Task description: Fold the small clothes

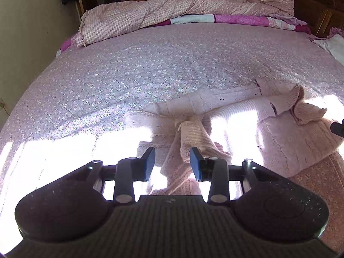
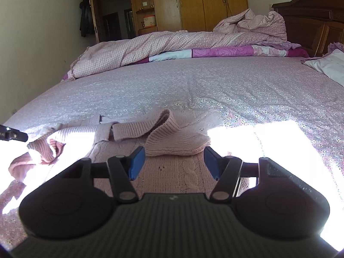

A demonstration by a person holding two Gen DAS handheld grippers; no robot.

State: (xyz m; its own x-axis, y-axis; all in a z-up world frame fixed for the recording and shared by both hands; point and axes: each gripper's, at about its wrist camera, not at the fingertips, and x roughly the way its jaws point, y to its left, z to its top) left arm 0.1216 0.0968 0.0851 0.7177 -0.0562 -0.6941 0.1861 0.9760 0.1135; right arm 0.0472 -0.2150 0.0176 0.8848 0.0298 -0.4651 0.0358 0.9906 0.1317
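A small pale pink knitted sweater [image 1: 286, 142] lies on the bed, partly in bright sunlight. In the left wrist view my left gripper [image 1: 172, 161] is open, with a bunched sleeve [image 1: 193, 137] lying between and just beyond its blue pads. In the right wrist view the sweater [image 2: 172, 172] lies under my right gripper [image 2: 173, 161], which is open wide. A folded-over ribbed sleeve [image 2: 176, 142] rests on the sweater's body just beyond the fingertips. The other gripper's tip shows at the far left edge [image 2: 15, 136].
The bed sheet [image 1: 133, 71] is lilac with a small flower print. A rumpled pink checked quilt [image 1: 150, 15] lies along the far side. A white pillow [image 2: 331, 66] is at the right. A dark headboard [image 2: 311, 19] and wooden wardrobes [image 2: 193, 2] stand behind.
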